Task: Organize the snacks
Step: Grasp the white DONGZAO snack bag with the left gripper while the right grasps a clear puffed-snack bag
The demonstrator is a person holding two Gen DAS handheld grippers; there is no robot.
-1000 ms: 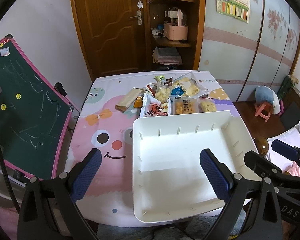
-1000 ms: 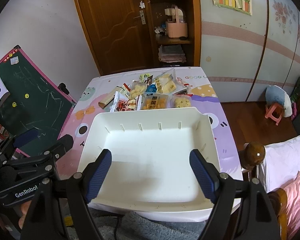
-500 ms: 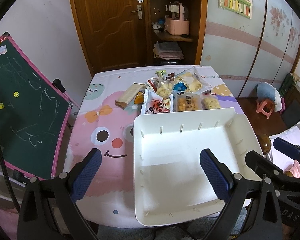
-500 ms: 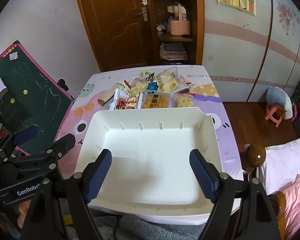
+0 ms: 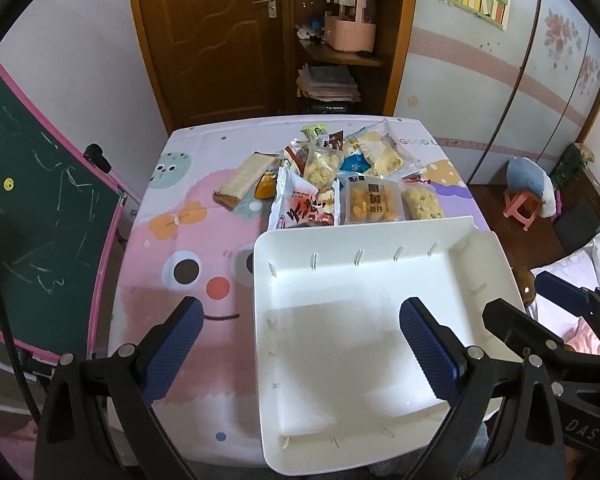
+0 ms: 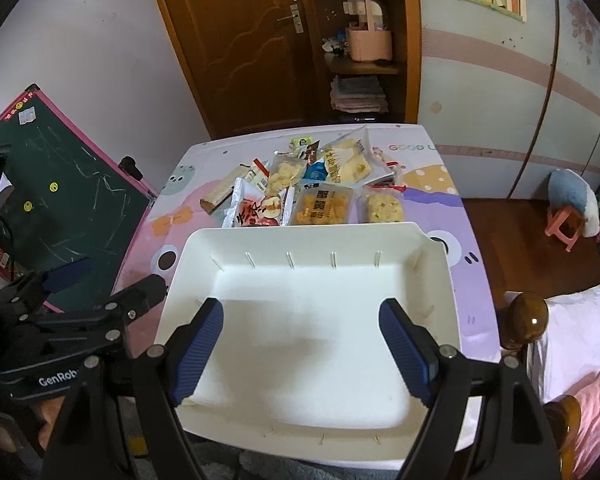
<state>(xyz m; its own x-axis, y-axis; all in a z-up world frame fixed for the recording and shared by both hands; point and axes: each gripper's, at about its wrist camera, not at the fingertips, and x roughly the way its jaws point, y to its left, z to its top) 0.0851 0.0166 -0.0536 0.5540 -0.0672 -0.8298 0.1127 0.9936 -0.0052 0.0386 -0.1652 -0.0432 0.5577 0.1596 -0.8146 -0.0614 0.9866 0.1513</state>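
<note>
A white plastic tray point(image 5: 364, 236) with slotted walls sits empty on the near part of the table; it also shows in the right wrist view point(image 6: 300, 236). Behind it lies a pile of snack packets point(image 5: 340, 176), among them a red-and-white bag point(image 5: 304, 208), an orange-yellow pack point(image 5: 374, 202) and a long wafer bar point(image 5: 246, 178); the pile also shows in the right wrist view point(image 6: 312, 188). My left gripper point(image 5: 304, 348) is open and empty above the tray's left side. My right gripper point(image 6: 302, 344) is open and empty above the tray's near half.
The table wears a pink and purple cartoon cloth point(image 5: 188, 240). A green chalkboard point(image 5: 32, 220) leans at the left. A wooden door and shelves point(image 5: 332, 40) stand behind the table. A wooden bedpost point(image 6: 528, 320), bedding and a pink stool point(image 6: 566, 222) are on the right.
Both grippers have risen and tilted a little, so the table and tray sit lower in both views. The jaws stayed open. Nothing on the table has moved.
</note>
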